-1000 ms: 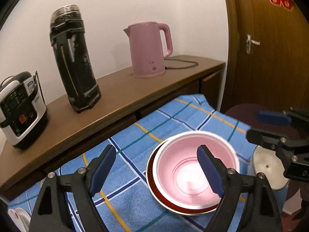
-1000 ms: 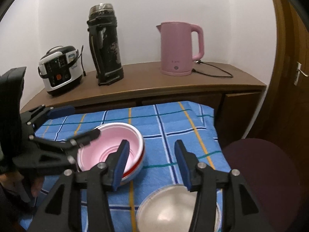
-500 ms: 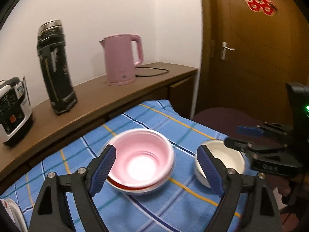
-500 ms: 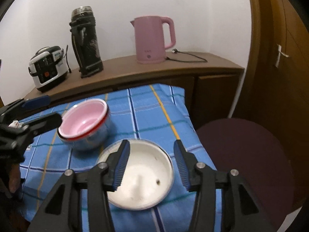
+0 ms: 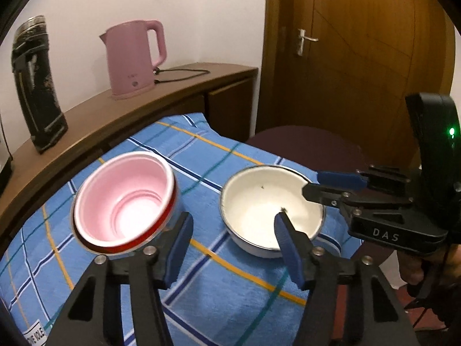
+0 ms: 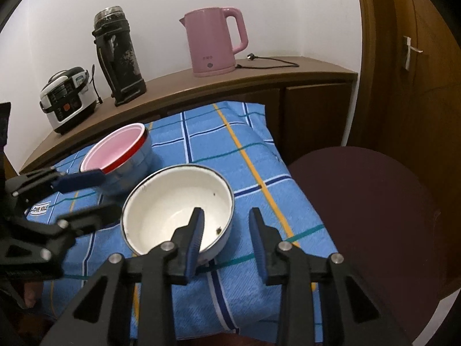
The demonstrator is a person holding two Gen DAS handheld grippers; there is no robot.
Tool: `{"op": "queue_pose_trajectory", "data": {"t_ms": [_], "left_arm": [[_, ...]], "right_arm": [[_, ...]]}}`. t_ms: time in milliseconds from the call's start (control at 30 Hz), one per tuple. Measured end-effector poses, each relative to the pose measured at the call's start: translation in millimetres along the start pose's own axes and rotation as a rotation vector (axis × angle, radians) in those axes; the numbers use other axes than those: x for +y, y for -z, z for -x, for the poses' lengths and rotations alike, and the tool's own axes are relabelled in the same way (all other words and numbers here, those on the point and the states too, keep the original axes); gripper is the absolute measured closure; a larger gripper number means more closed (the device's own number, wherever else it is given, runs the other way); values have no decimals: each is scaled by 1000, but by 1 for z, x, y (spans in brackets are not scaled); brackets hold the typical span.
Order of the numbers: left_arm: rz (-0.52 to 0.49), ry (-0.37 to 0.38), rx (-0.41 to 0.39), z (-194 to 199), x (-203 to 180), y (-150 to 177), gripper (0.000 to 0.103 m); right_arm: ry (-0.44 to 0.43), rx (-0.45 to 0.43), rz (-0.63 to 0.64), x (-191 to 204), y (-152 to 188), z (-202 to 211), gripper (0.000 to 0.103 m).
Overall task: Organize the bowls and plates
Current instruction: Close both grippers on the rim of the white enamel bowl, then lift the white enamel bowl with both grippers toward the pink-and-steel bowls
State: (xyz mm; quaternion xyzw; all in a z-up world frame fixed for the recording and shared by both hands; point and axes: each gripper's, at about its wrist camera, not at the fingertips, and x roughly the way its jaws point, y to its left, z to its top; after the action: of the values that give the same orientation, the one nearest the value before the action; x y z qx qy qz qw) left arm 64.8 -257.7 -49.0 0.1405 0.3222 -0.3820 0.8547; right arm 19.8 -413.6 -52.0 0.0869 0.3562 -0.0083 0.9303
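Two bowl groups sit on the blue checked cloth (image 6: 201,144) over the bench: a pink bowl (image 5: 124,199) nested in a red-rimmed bowl (image 6: 129,155), and beside it a white enamel bowl (image 6: 178,201), empty but for dark specks. The left gripper (image 5: 233,248) is closing, one finger at the white bowl's near-left rim, nothing pressed. The right gripper (image 6: 227,239) is closing narrowly astride that bowl's right wall; contact cannot be told. The bench under the cloth is hidden. A second ago both grippers stood wider, the left framing the pink bowl.

White bowl (image 6: 178,201) upright beside stacked pink bowl (image 6: 121,147)
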Motion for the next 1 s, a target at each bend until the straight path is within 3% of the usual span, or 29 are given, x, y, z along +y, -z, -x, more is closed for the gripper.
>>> {"op": "queue_pose_trajectory", "data": {"t_ms": [67, 200, 367, 667, 1000], "left_arm": [[-1, 9, 12, -5, -3, 1, 49], [19, 33, 71, -23, -3, 2, 70], [53, 31, 82, -28, -1, 1, 76], [54, 53, 69, -22, -8, -7, 77], [19, 63, -16, 6, -17, -28, 77]], "right_arm": [[-5, 8, -9, -1, 2, -3, 78], [-19, 12, -19, -1, 6, -7, 89], [-18, -7, -45, -4, 6, -2, 91], [-21, -42, -72, -10, -4, 14, 91], [-13, -125, -72, -11, -24, 46, 91]]}}
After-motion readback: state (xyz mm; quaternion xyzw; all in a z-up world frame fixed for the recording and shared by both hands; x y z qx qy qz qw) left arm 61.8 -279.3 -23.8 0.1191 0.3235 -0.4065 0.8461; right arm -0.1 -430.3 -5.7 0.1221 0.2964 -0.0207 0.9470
